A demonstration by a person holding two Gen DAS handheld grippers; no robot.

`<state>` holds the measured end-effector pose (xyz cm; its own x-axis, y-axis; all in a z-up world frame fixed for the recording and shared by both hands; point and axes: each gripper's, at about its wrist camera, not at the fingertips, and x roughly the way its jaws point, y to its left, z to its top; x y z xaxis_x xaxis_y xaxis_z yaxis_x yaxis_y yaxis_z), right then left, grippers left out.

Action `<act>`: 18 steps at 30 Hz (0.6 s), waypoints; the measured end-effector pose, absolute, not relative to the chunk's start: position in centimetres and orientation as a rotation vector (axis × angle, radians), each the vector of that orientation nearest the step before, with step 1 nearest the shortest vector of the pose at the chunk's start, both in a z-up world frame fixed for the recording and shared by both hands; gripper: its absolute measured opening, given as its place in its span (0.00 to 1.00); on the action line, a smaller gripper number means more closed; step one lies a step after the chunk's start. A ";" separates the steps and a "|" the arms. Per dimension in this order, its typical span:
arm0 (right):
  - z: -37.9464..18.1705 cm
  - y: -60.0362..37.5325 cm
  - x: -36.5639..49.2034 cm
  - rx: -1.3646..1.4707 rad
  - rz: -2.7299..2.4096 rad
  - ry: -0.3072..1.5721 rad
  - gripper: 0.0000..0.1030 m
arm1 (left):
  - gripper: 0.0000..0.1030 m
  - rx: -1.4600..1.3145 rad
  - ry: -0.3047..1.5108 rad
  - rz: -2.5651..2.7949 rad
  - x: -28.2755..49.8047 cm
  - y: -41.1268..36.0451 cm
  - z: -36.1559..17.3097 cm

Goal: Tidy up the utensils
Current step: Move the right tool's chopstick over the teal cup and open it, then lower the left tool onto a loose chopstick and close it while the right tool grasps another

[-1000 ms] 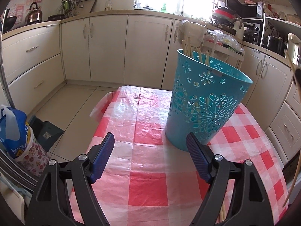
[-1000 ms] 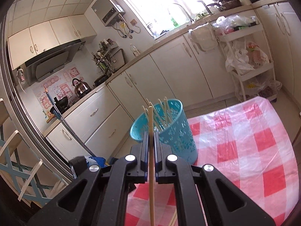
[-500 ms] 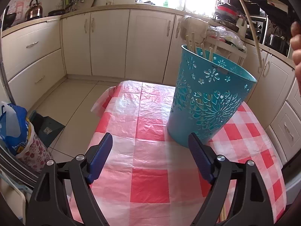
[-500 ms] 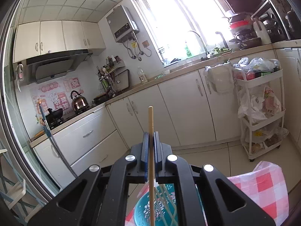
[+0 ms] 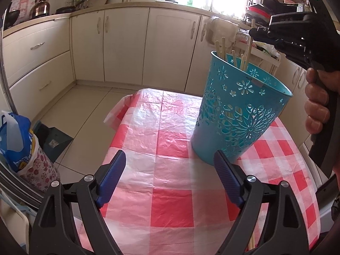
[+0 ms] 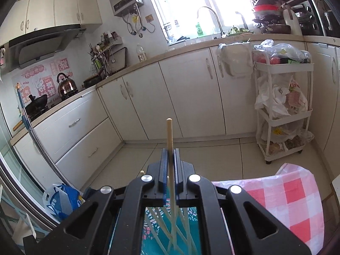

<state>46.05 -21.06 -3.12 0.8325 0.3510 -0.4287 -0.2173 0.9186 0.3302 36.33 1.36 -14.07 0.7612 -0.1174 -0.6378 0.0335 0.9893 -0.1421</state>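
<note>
Checked tablecloth (image 5: 170, 210) in a cream kitchen, basket half filled

Nearest, the left gripper (image 5: 167, 176) tilts down over the cloth, jaws just widened and spread, nothing between them. Beyond its right finger stands the turquoise basket (image 5: 238, 114) holding chopsticks (image 5: 221, 48). Above it the right gripper (image 6: 169, 159), gripped by the person's hand (image 5: 318, 104), pinches one wooden chopstick (image 6: 169, 136), its lower end down inside the basket.
</note>
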 end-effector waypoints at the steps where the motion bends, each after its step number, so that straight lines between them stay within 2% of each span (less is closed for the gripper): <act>1: -3.0 -21.4 45.3 0.282 0.307 0.503 0.07 | 0.79 -0.121 0.703 -0.082 36.3 1.3 -14.1; 6: -3.5 -23.0 39.9 0.302 0.319 0.531 0.17 | 0.79 -0.111 0.712 -0.073 36.4 1.4 -14.6; 9: -6.1 -23.4 35.8 0.302 0.323 0.633 0.17 | 0.79 -0.104 0.719 -0.074 36.2 1.4 -14.9; 14: -13.5 -21.3 30.3 0.210 0.313 0.867 0.16 | 0.79 -0.091 0.741 -0.097 35.8 1.1 -15.3; 18: -17.0 -20.2 28.9 0.176 0.289 0.944 0.15 | 0.79 -0.089 0.744 -0.106 34.7 1.0 -15.3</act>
